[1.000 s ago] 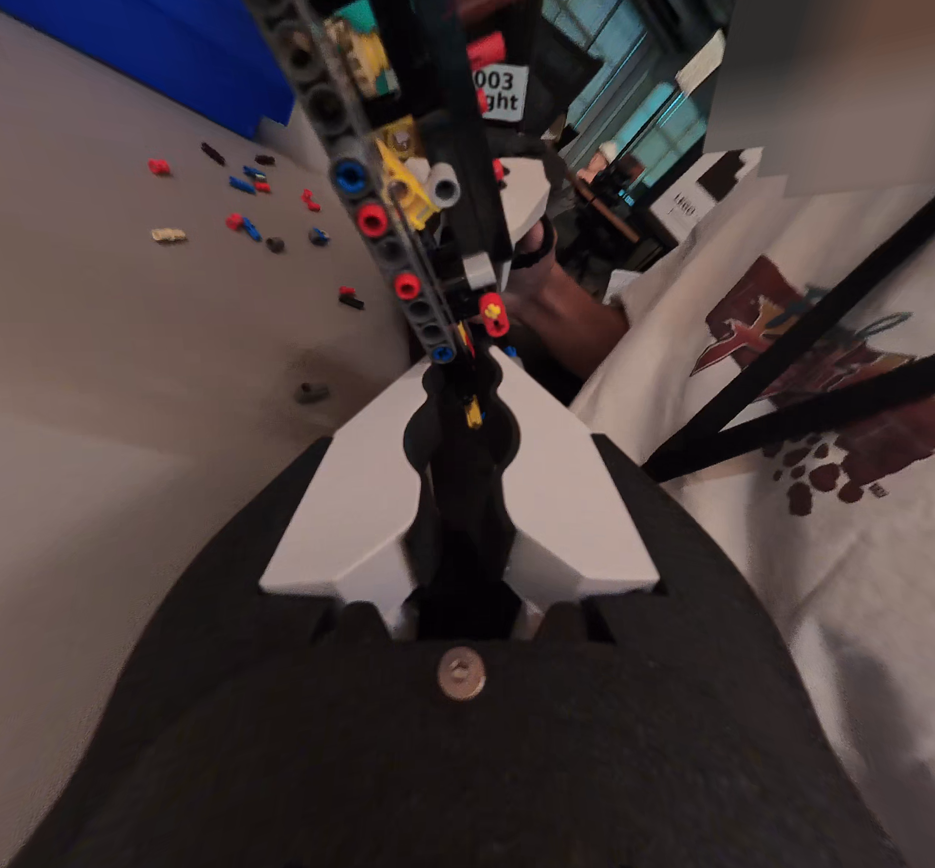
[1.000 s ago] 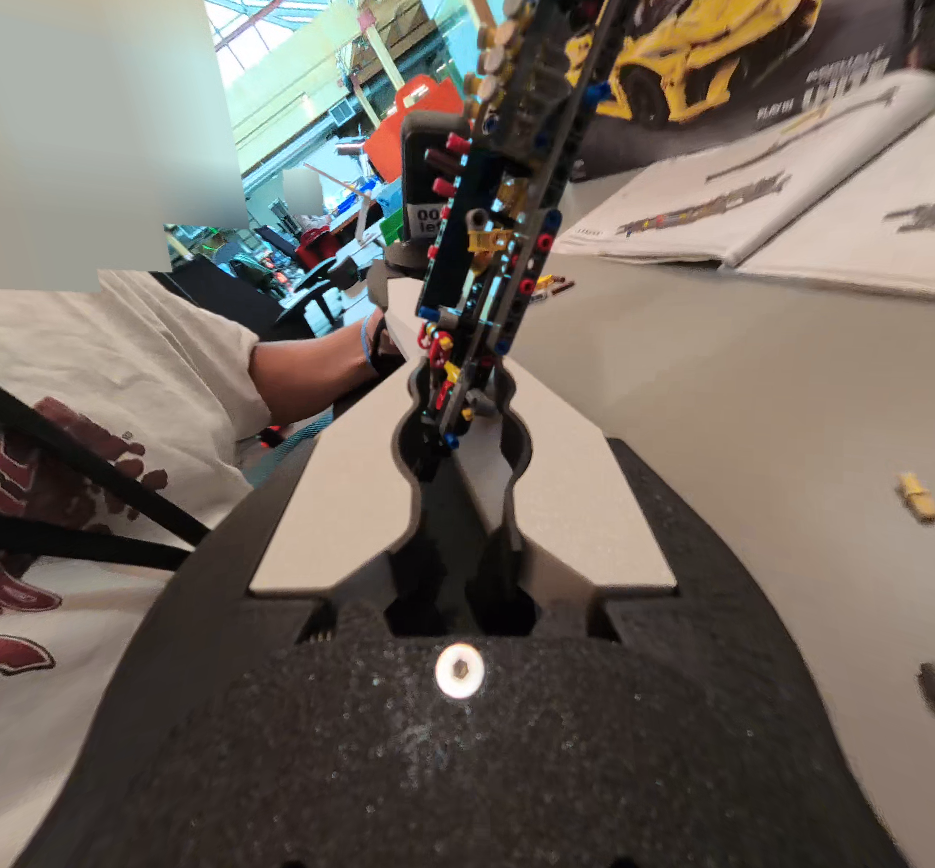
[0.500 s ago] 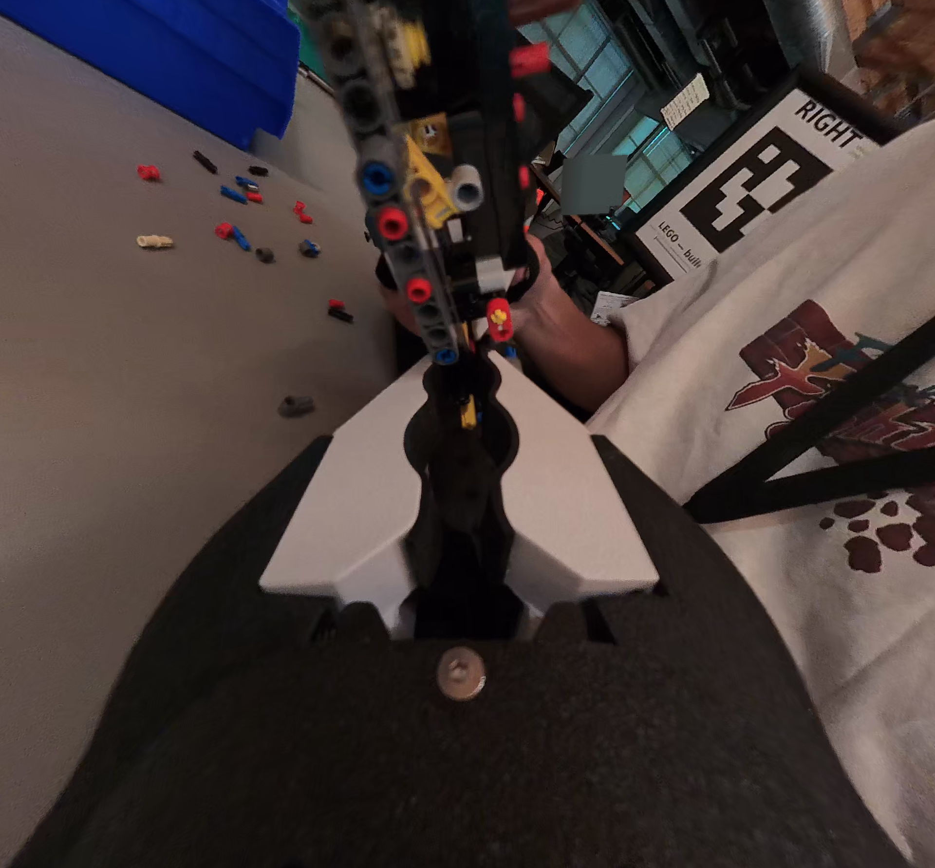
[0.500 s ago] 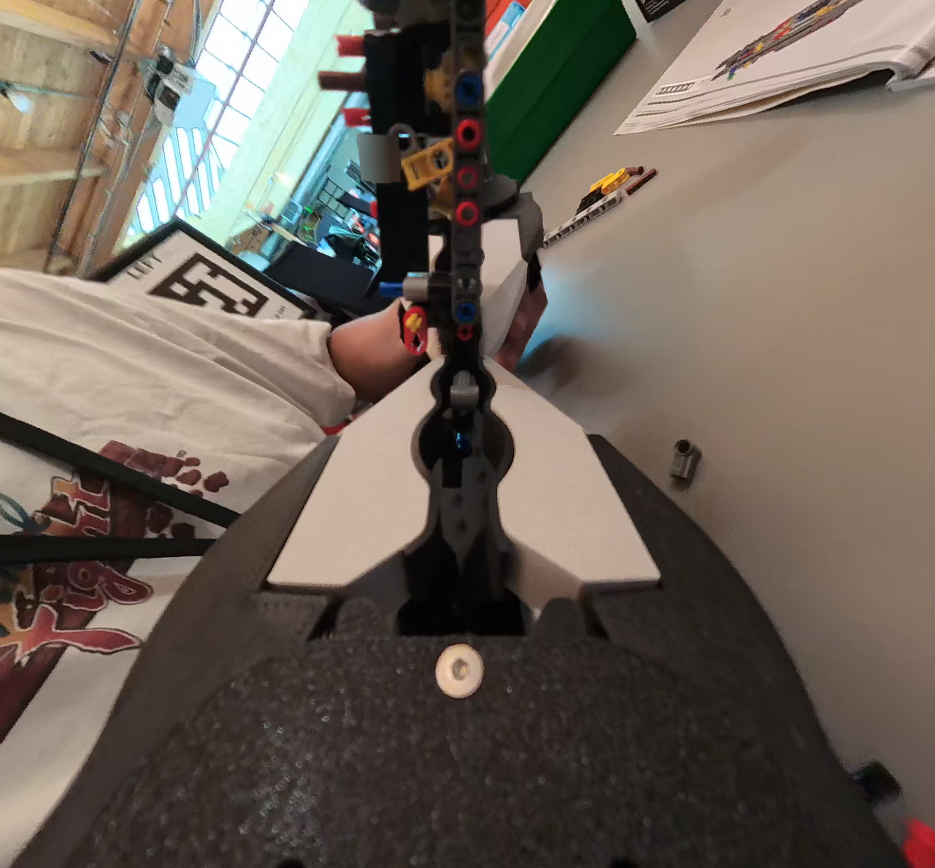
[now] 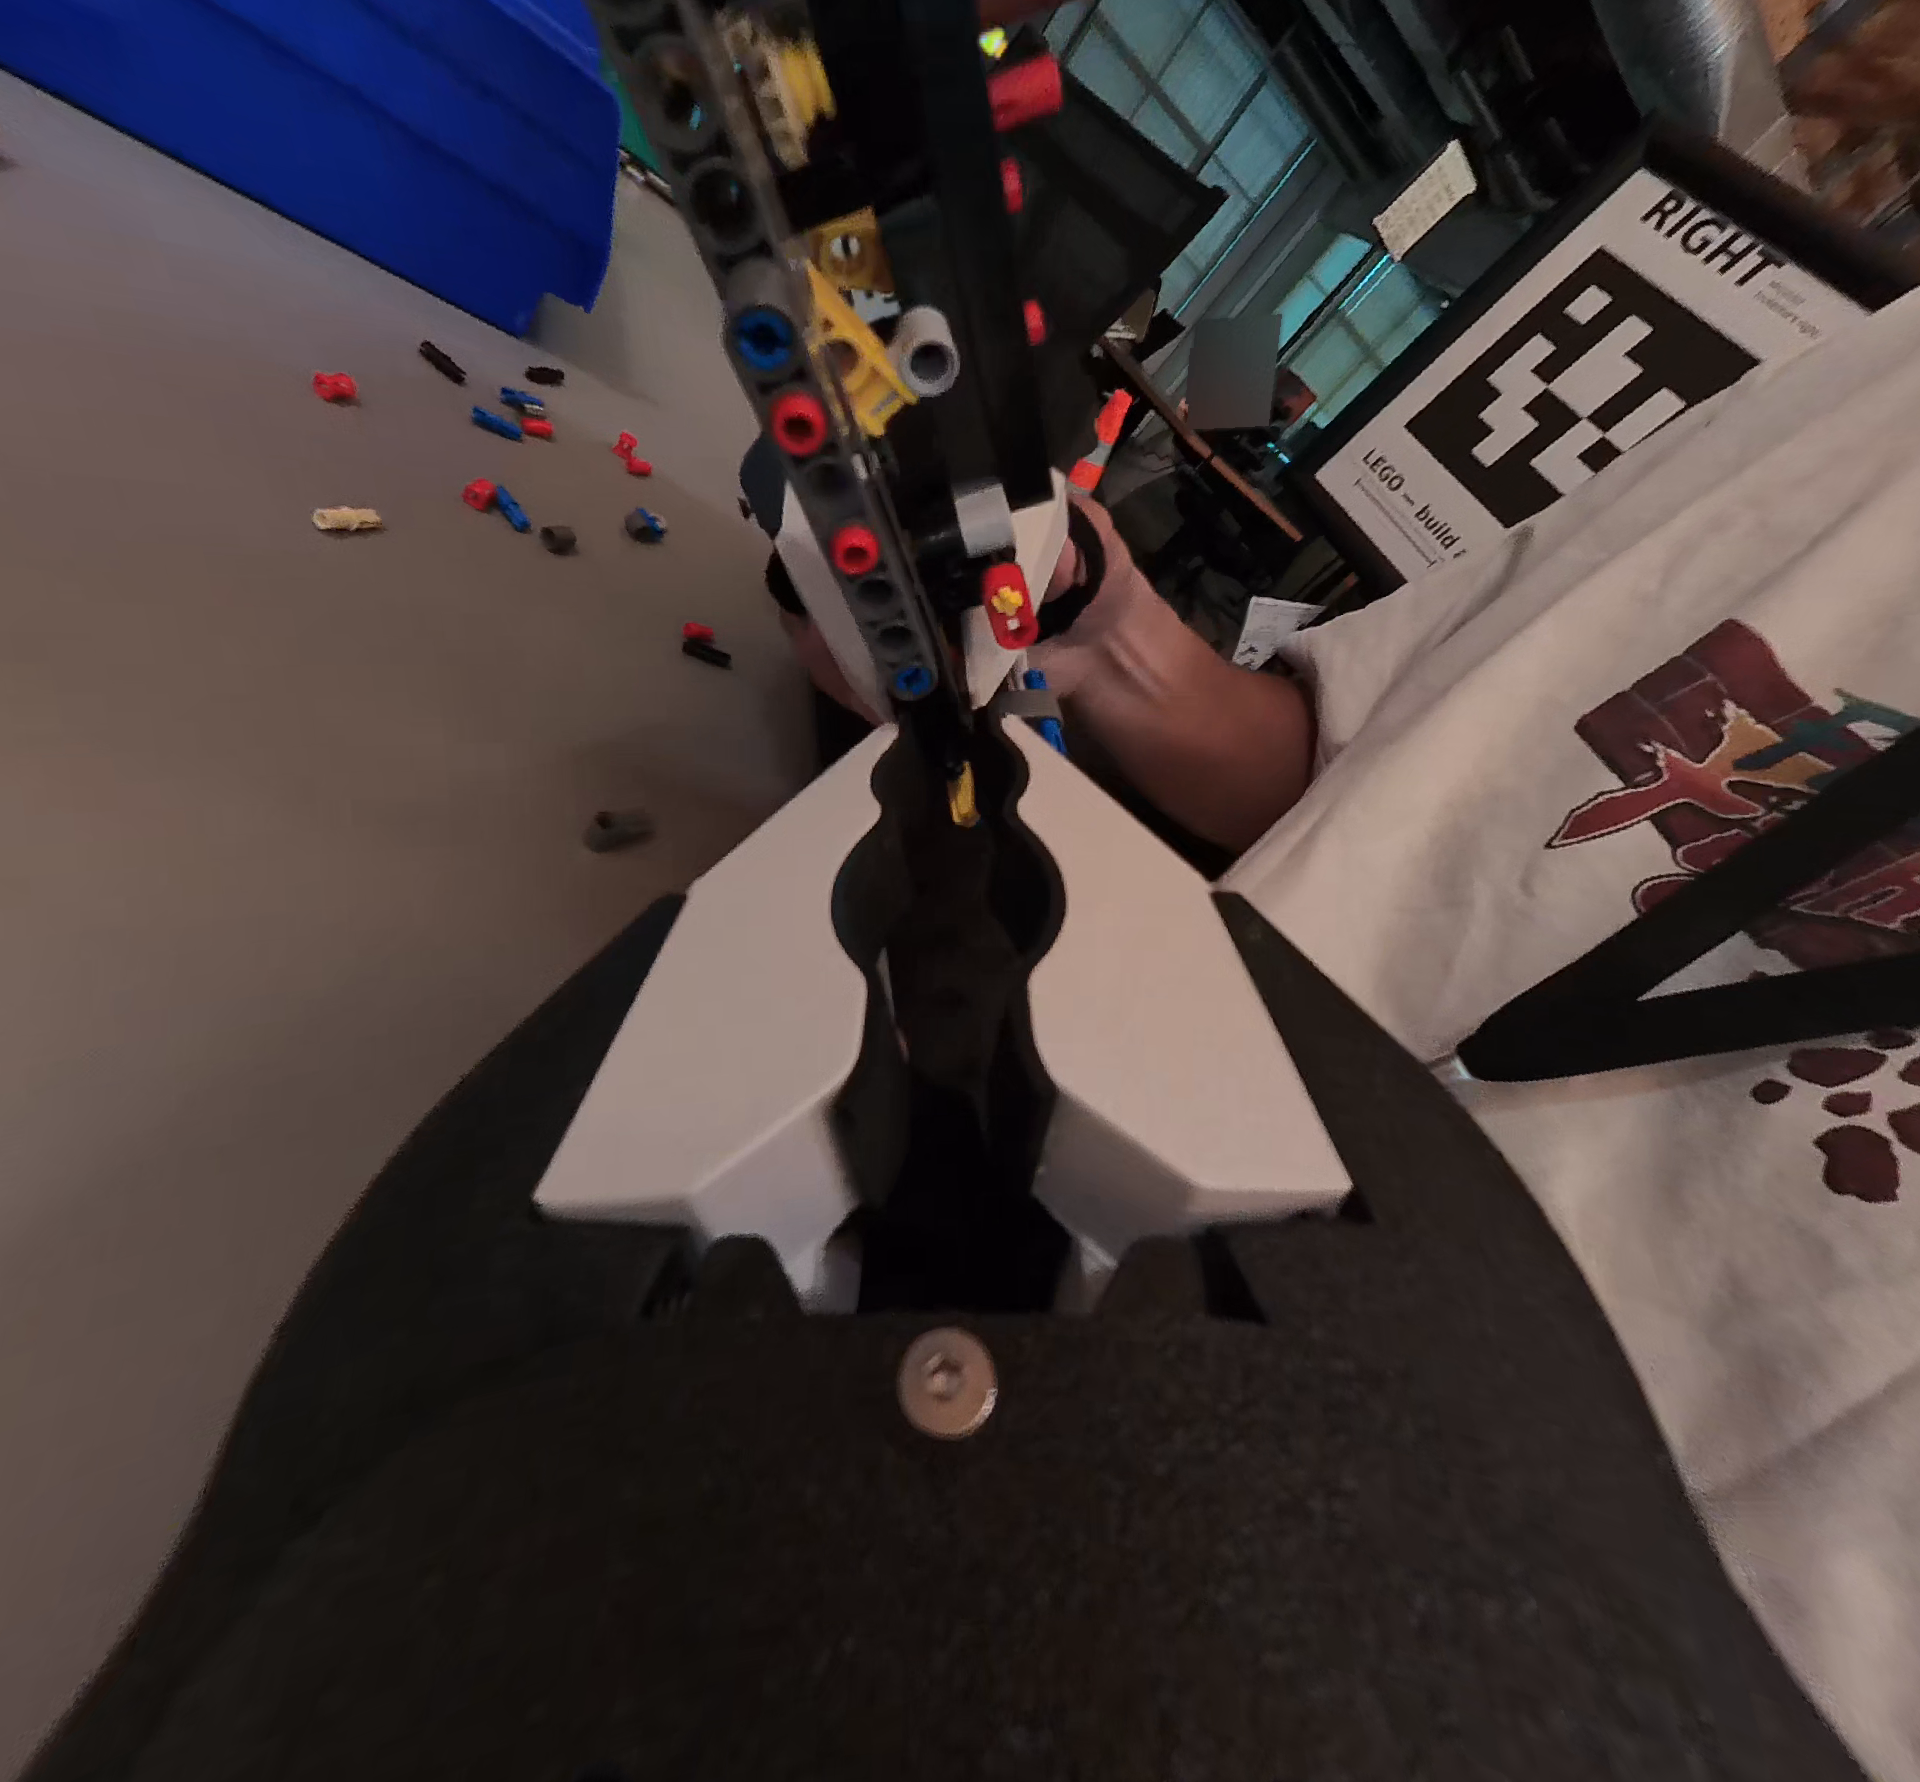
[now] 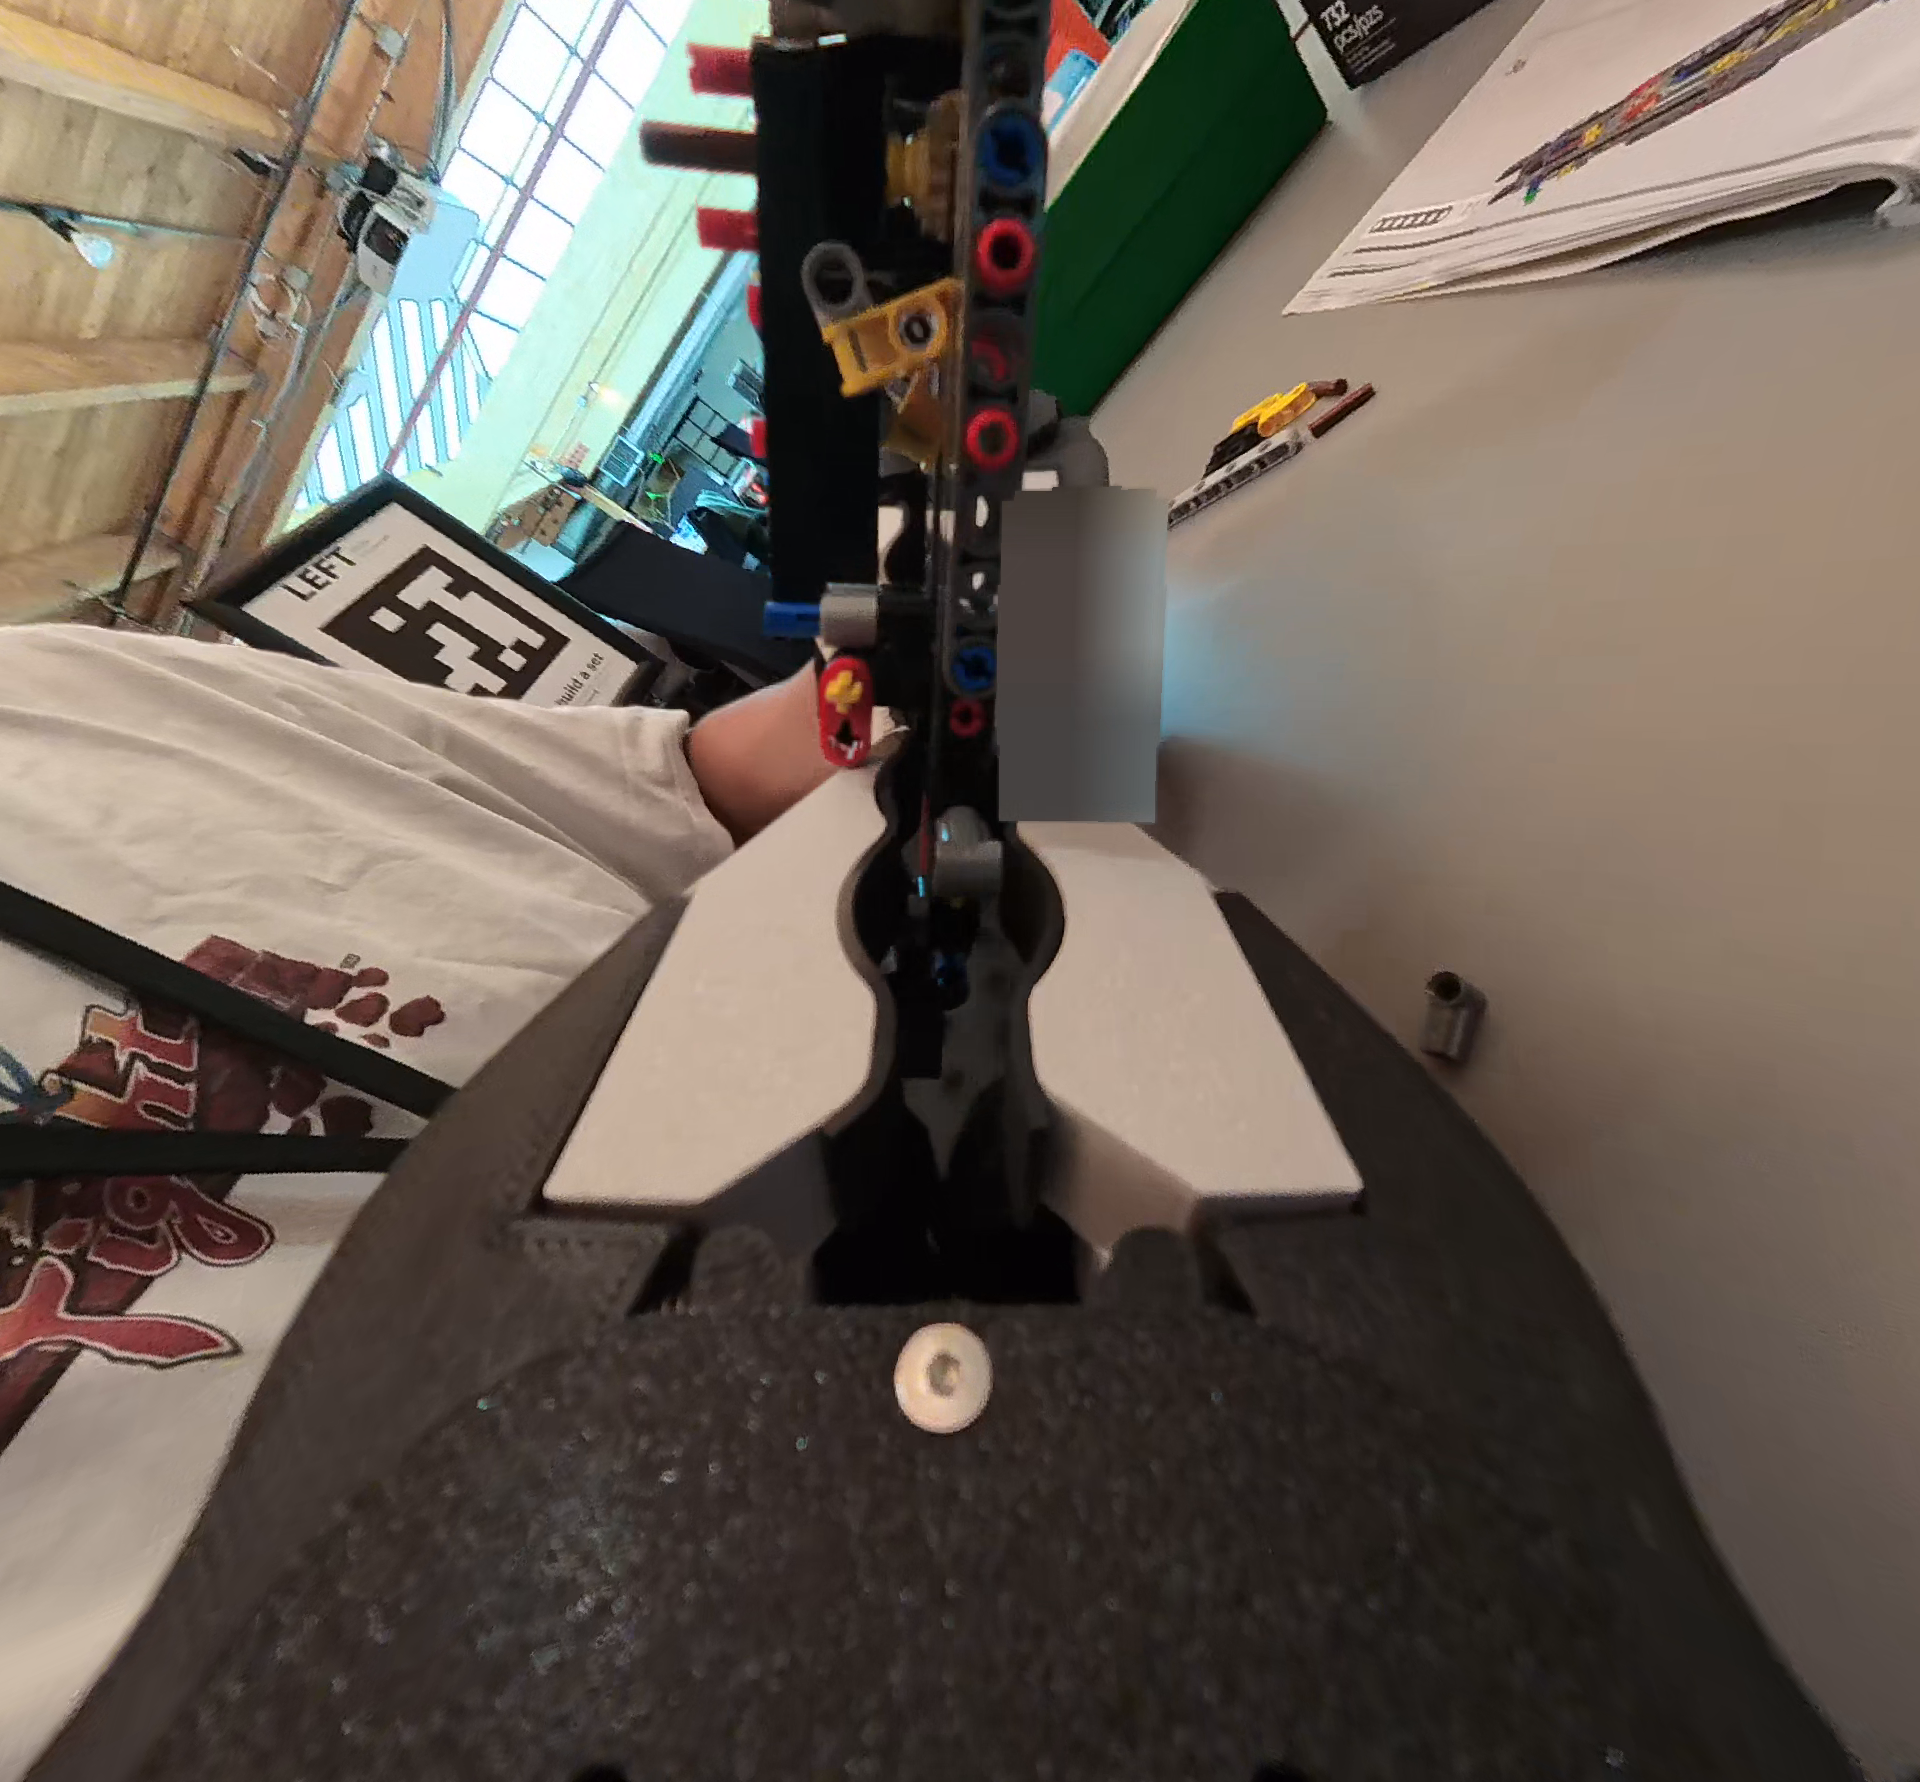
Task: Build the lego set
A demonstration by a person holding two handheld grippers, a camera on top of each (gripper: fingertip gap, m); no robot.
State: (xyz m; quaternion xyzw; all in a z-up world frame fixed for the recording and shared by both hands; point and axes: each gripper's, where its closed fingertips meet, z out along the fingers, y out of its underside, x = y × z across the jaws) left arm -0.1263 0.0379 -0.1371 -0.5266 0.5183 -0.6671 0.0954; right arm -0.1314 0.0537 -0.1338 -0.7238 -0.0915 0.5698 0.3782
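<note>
A long black and grey Technic lego assembly (image 5: 831,298), with red and blue pins and a yellow part, is held off the table between both grippers. My left gripper (image 5: 951,745) is shut on its near end. The right gripper's white fingers (image 5: 1039,527) show beyond it, gripping the same assembly. In the right wrist view the assembly (image 6: 987,298) stands straight up the frame, and my right gripper (image 6: 951,797) is shut on its end. The ends inside the jaws are hidden.
Loose red, blue, black and tan pins (image 5: 499,454) and a dark grey piece (image 5: 618,828) lie on the grey table beside a blue bin (image 5: 312,70). An open instruction booklet (image 6: 1662,122), a green box (image 6: 1164,153), a part-built strip (image 6: 1268,433) and a grey connector (image 6: 1452,1013) lie on the right. A person's white shirt (image 5: 1558,797) is close. Left and right tips are no more than a few centimetres apart.
Both grippers have turned together with the assembly. In the right wrist view it went from leaning right to upright, and the view swung from the yellow-car box to the table.
</note>
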